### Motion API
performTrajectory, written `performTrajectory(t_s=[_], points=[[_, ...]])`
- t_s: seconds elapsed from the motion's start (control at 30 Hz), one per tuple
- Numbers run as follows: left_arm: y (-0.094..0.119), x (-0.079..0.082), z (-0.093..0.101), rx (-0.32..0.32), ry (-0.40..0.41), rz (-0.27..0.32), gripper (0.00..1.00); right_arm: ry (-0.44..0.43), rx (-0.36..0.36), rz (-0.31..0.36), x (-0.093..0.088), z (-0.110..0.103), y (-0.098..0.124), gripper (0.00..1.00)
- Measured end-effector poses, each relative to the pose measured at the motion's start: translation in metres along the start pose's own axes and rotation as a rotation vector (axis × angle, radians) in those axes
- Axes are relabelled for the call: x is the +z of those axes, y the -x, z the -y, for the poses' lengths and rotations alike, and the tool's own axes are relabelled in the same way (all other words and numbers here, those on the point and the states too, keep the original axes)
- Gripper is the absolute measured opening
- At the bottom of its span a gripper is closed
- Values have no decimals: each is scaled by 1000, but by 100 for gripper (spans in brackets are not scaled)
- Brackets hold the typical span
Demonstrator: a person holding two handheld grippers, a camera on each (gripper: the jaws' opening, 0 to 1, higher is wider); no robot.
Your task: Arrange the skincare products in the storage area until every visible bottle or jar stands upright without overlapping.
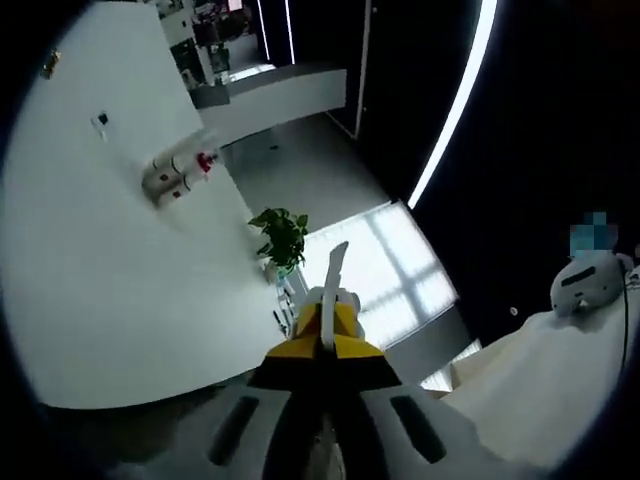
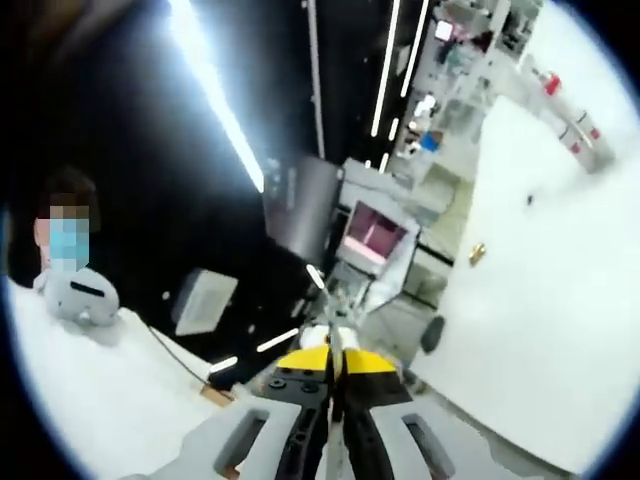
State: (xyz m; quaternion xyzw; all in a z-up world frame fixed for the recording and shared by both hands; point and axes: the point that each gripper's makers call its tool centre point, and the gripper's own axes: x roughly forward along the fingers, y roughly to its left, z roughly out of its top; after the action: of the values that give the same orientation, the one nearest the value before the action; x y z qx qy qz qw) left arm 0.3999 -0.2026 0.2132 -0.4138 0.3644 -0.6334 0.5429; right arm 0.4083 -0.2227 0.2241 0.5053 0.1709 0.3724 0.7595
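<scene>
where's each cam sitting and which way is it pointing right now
Left gripper view: rides the left gripper, jaws together, tilted across a white surface toward a green plant and two small bottles.
Right gripper view: rides the right gripper, jaws together, facing a dark room with light strips.
Shared: the white surface and a person in white holding a pale headset.

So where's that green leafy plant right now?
In the left gripper view, the plant sits near the picture's middle, at the edge of the big white surface, just above and left of the gripper tips.
</scene>
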Motion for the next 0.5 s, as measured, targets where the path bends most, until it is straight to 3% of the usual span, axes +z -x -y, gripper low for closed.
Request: performTrajectory(t_s=[0.1, 0.17, 0.23, 0.33, 0.37, 0.4, 0.5], points=[[-1, 3, -8, 53, -71, 13, 5, -37, -7, 12, 1, 2, 1, 0], [-2, 0, 0, 14, -41, 0, 11, -88, 6, 56, 8, 2, 2, 0], [-4, -12, 1, 0, -17, -65, 14, -124, 34, 127, 20, 0, 4, 0], [-8, -30, -1, 10, -33, -149, 8, -155, 46, 178, 32, 0, 8, 0], [-10, -26, -1, 10, -29, -123, 3, -149, 39, 161, 30, 0, 9, 0], [-7, -27, -4, 22, -39, -132, 0, -105, -18, 133, 26, 8, 8, 0], [-5, -25, -3, 5, 18, -128, 0, -127, -9, 137, 28, 6, 2, 0]])
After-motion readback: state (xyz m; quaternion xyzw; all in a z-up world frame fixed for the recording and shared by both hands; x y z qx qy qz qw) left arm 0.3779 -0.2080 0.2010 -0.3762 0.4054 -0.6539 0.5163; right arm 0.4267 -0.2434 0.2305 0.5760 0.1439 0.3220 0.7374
